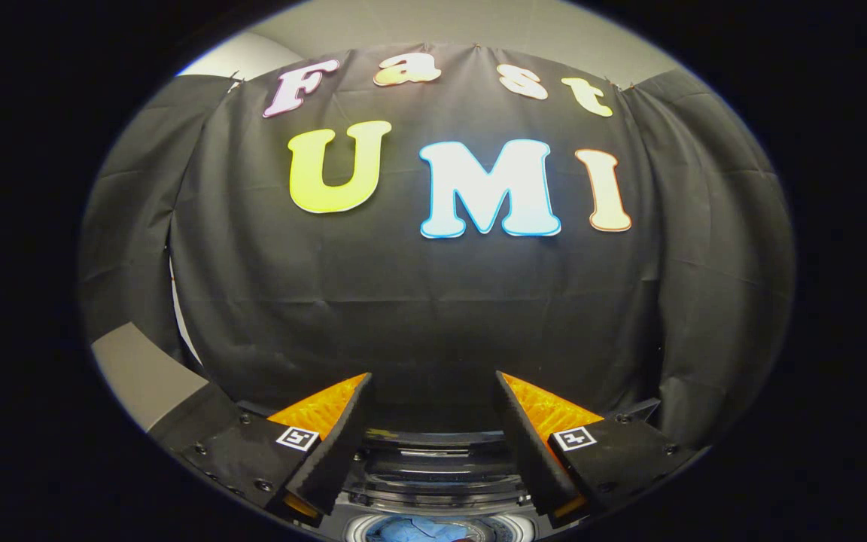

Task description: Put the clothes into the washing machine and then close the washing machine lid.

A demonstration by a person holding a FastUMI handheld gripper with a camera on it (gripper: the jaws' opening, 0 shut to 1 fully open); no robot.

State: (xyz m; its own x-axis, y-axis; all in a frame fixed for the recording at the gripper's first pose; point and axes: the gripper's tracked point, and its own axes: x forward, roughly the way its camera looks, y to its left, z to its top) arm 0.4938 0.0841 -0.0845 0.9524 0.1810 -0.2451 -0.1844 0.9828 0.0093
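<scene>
My gripper [433,380] is held high, pointing at the black cloth wall, its two orange-and-black fingers [336,429] spread wide apart with nothing between them. Below and between the finger bases I see the top of the washing machine [433,482], with its raised lid [433,440] as a dark, glossy band. Lower still is the round drum opening [373,528], and blue clothes [418,531] lie inside it.
The black cloth wall [433,316] hangs close ahead of the fingers. A pale wall or panel [140,376] shows at the left beside the cloth.
</scene>
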